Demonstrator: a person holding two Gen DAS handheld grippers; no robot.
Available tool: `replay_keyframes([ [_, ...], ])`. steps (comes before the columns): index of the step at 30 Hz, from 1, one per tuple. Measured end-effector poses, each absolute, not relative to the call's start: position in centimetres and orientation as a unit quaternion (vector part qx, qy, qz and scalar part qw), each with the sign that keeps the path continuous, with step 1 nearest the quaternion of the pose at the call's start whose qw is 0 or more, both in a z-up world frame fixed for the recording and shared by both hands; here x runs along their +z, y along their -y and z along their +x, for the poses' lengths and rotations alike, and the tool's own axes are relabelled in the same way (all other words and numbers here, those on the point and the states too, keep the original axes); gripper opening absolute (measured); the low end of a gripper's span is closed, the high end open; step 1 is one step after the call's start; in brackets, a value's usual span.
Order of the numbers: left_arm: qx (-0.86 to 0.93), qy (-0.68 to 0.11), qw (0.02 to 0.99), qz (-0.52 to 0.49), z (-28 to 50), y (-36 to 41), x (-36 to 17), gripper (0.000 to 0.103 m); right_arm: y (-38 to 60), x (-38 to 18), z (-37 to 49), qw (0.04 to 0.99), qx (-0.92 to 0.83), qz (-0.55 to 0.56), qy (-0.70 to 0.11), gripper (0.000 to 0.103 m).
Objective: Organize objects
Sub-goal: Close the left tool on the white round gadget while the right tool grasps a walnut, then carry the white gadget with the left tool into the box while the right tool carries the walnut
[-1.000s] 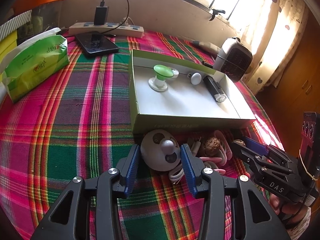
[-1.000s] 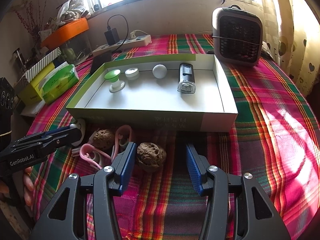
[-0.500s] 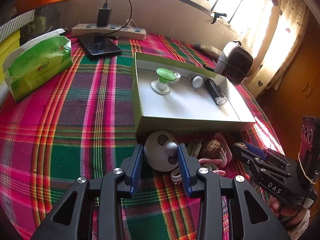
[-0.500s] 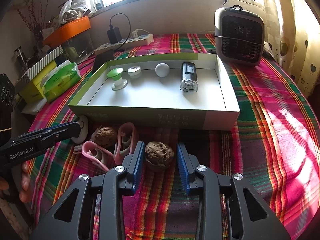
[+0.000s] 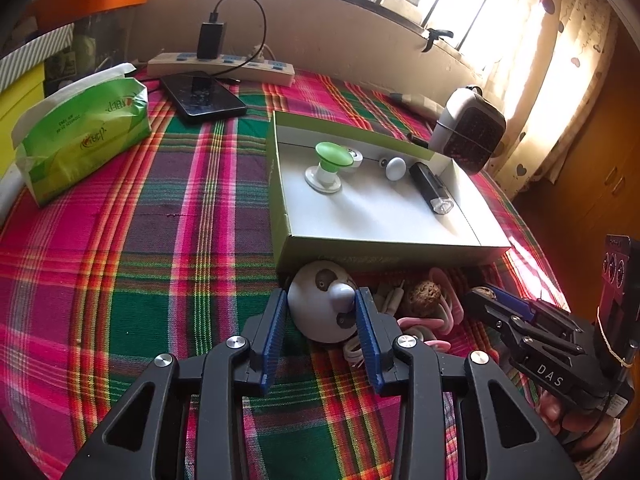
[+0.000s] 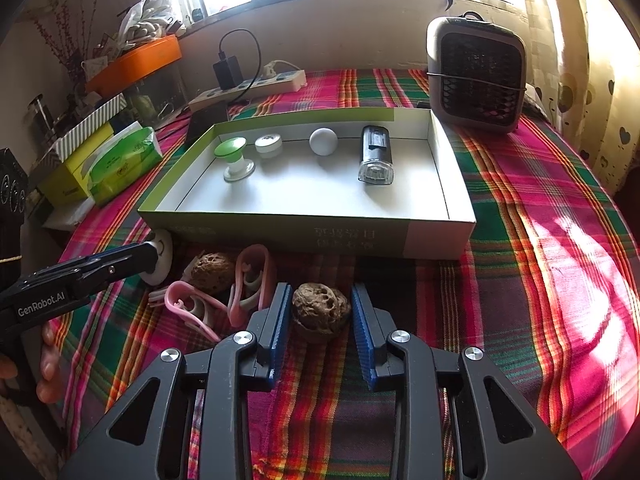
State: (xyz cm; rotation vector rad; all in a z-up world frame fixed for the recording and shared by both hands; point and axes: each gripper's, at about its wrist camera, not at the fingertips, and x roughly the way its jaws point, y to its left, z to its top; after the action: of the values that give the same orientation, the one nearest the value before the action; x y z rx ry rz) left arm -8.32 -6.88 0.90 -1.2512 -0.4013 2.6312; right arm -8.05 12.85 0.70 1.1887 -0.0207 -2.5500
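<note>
Counting two walnuts point(image 6: 321, 309), two pink clips point(image 6: 250, 280), four boxed items.

Printed lettering on the box front point(image 6: 344, 238) too faint to read; phone point(image 6: 204, 120) mostly hidden behind the box.

- A plaid cloth point(image 6: 540, 248) in pink, green and red covers the surface across the whole lower frame.
- A green tissue pack point(image 5: 84, 136) lies at the left of the left wrist view.
- A black phone point(image 5: 202, 98) lies in the upper middle, just in front of a white power strip point(image 5: 220, 68) with a black charger point(image 5: 212, 34) plugged in.
- A small grey heater point(image 6: 476, 74) with a dark grille stands upright at the upper right of the right wrist view.
- An orange tray point(image 6: 136, 62) sits at the upper left, by the window sill.
- A pale curtain point(image 5: 560, 60) with small hearts hangs at the right edge.
</note>
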Motion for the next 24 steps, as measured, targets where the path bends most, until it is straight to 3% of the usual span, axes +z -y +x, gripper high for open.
replay_keyframes([
  [24, 0.903, 0.120, 0.116, -0.395, -9.0, 5.5, 4.4, 0.033, -13.0, 3.6, -8.7, 0.170, -0.907, 0.385, 0.013, 0.031],
])
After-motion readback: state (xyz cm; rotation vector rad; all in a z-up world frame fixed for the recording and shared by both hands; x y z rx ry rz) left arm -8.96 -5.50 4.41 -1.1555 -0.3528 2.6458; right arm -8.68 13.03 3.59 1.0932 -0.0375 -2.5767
